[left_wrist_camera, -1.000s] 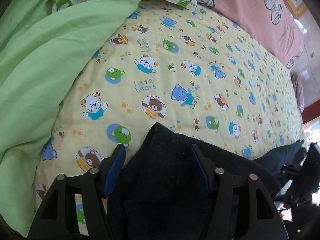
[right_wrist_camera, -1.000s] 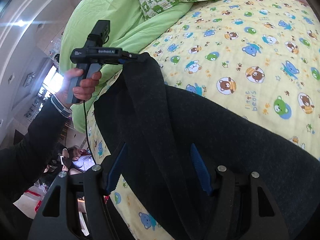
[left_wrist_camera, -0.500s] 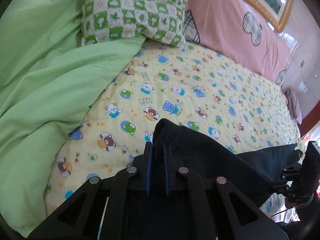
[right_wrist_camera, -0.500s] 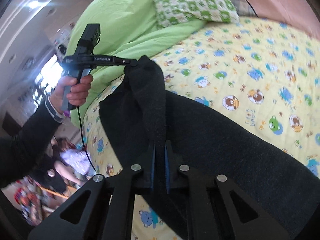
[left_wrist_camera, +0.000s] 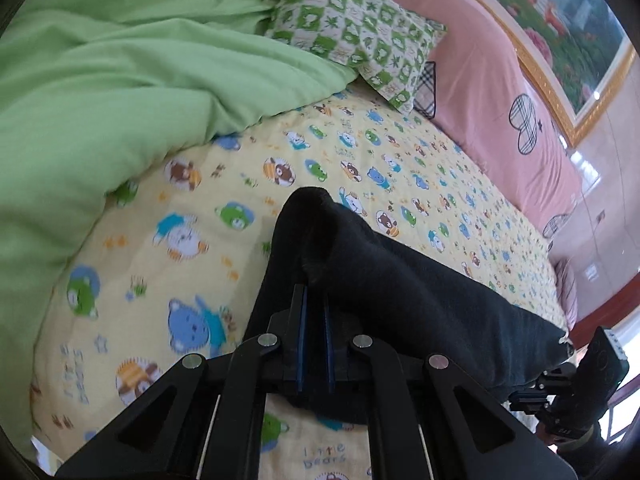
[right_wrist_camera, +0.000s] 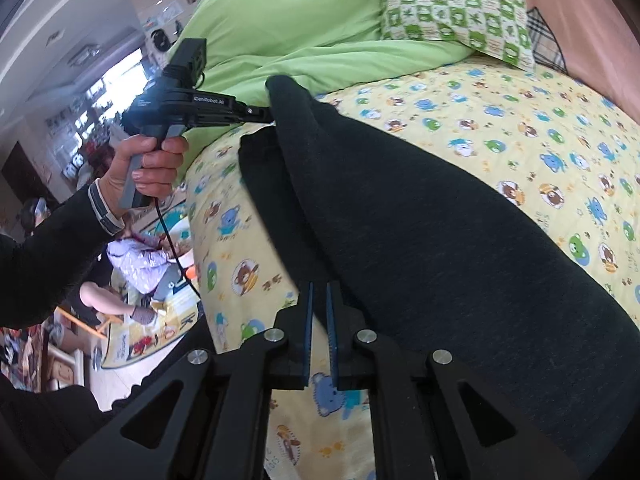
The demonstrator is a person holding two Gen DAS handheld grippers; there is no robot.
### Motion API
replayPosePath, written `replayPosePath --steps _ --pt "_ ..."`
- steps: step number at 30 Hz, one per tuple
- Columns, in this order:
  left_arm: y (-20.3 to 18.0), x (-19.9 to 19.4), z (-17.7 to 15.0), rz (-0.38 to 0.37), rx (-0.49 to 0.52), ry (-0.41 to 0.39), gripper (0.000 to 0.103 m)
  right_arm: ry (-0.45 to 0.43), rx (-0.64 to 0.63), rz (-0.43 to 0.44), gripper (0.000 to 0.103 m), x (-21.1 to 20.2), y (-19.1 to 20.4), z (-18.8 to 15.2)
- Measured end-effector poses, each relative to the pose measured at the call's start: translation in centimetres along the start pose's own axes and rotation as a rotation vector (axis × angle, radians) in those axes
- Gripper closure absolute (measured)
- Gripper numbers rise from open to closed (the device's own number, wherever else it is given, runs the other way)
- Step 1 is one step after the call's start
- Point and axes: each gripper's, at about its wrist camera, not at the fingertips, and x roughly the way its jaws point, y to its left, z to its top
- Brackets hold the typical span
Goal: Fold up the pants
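Note:
Dark charcoal pants (left_wrist_camera: 400,280) lie across the yellow bear-print sheet (left_wrist_camera: 168,208), with their near edge lifted. My left gripper (left_wrist_camera: 314,294) is shut on a raised fold of them, its jaws pressing the last bit closed with fabric between the blue pads. In the right wrist view the pants (right_wrist_camera: 440,220) stretch between both tools. My right gripper (right_wrist_camera: 319,290) is shut on their lower edge, its jaws also just closing tight on cloth. The left gripper (right_wrist_camera: 262,114), held by a hand (right_wrist_camera: 148,160), pinches the far corner. The right gripper's body (left_wrist_camera: 580,384) shows at the pants' other end.
A green duvet (left_wrist_camera: 120,80) is bunched along the left of the bed. A green checked pillow (left_wrist_camera: 360,28) and pink bedding (left_wrist_camera: 500,100) lie at the head, under a framed picture (left_wrist_camera: 560,20). Beyond the bed edge (right_wrist_camera: 208,240), people sit on a floor mat (right_wrist_camera: 136,280).
Both grippers went from open around the pants to shut on the fabric. The held edge has risen off the sheet, and both hands have shifted and rolled.

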Motion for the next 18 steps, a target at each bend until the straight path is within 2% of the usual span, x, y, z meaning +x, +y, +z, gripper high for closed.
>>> replayPosePath --steps 3,6,7,8,9,11,14,16,18 --pt "0.7 -0.5 -0.7 -0.056 -0.064 0.001 0.095 0.006 -0.006 -0.009 0.098 0.0 0.4 -0.2" --pt "0.8 -0.7 -1.1 -0.089 -0.119 0.005 0.079 0.011 0.027 -0.022 0.097 -0.2 0.2 -0.2" --pt "0.8 -0.8 -1.3 -0.094 -0.131 0.006 0.064 0.011 0.036 -0.042 0.095 -0.2 0.1 -0.1" --pt "0.6 -0.8 -1.6 -0.102 -0.148 0.005 0.049 0.009 0.04 -0.065 0.085 -0.3 0.0 0.0" --pt "0.4 -1.0 -1.7 -0.108 -0.157 -0.003 0.046 0.005 0.039 -0.088 0.061 -0.4 0.0 -0.1" --pt "-0.2 -1.2 -2.0 -0.124 -0.171 -0.011 0.046 -0.028 0.013 -0.131 0.033 -1.1 0.3 -0.3" --pt "-0.7 -1.3 -2.4 -0.136 -0.214 -0.021 0.038 -0.042 -0.021 -0.189 0.032 -1.6 0.4 -0.8" --pt "-1.0 -1.2 -2.5 -0.14 -0.234 -0.018 0.038 -0.027 -0.045 -0.251 0.032 -1.3 0.3 -1.0" --pt "-1.5 -0.6 -2.4 -0.102 -0.235 -0.011 0.038 0.0 -0.054 -0.281 0.032 -0.8 0.0 -1.3"
